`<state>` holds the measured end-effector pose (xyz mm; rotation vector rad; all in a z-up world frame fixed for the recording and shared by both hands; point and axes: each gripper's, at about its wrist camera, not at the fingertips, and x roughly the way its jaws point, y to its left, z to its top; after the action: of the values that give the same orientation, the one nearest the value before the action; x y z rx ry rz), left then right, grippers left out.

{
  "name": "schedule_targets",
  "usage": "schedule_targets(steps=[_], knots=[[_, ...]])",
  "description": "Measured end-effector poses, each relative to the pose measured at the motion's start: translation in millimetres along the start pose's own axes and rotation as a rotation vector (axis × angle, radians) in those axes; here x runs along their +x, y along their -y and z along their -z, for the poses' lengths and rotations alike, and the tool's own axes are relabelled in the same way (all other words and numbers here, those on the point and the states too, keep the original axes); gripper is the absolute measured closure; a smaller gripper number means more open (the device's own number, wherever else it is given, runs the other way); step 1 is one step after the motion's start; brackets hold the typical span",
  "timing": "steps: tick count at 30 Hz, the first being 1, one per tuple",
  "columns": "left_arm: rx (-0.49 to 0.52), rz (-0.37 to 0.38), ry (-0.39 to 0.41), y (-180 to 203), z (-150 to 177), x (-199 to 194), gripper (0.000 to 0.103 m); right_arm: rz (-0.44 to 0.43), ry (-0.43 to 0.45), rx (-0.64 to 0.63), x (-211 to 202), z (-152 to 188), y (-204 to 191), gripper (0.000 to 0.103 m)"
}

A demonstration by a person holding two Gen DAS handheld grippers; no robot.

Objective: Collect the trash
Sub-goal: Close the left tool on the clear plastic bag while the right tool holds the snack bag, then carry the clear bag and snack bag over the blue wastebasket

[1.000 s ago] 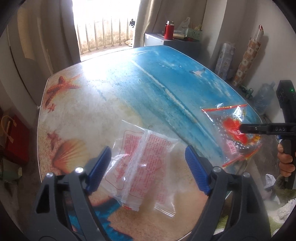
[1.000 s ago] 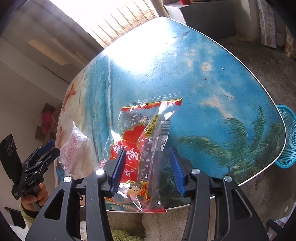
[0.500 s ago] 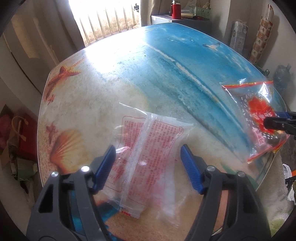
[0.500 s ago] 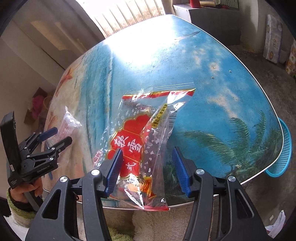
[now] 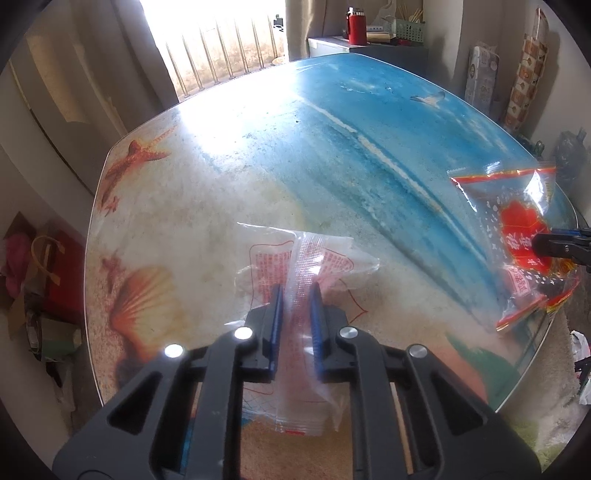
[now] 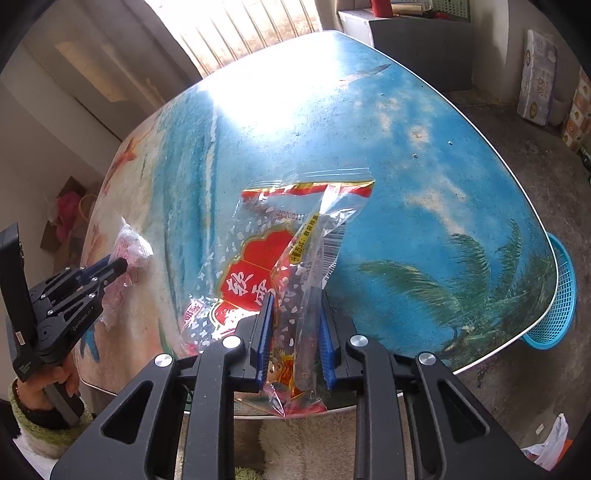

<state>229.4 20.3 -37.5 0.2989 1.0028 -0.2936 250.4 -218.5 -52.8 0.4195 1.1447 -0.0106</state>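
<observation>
Our left gripper (image 5: 294, 295) pinches the clear wrapper (image 5: 306, 262), its near end hidden; our right gripper (image 6: 295, 314) clamps the red bag (image 6: 258, 266) overhanging the table (image 6: 369, 129).

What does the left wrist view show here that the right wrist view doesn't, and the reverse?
Only the left wrist view: the red bottle on the cabinet behind the table, and the shell print.
Only the right wrist view: the blue basket below the table edge, and the hand holding the left gripper.
Both: the table, the clear wrapper pinched by the left gripper, and the red snack bag pinched by the right gripper.
</observation>
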Motion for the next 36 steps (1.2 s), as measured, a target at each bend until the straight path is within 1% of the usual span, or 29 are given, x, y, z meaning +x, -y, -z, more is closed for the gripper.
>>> schedule_targets(steps=[6,13,23,36], knots=[[0.015,-0.004,0.012,1.7,1.4,-5.6,0.096,-0.030,0.012,0.030,-4.6,0.0,5.7,0.088],[0.025,-0.001,0.031,4.8,0.3,-14.4,0.098,-0.056,0.034,0.044,-14.3,-0.6,6.1,0.090],[0.034,-0.007,0.063,6.6,-3.5,-26.9,0.098,-0.082,0.060,0.049,-28.8,1.7,10.4,0.092],[0.036,-0.016,0.080,5.9,-6.9,-34.9,0.098,-0.111,0.072,0.060,-40.4,2.9,19.3,0.092]])
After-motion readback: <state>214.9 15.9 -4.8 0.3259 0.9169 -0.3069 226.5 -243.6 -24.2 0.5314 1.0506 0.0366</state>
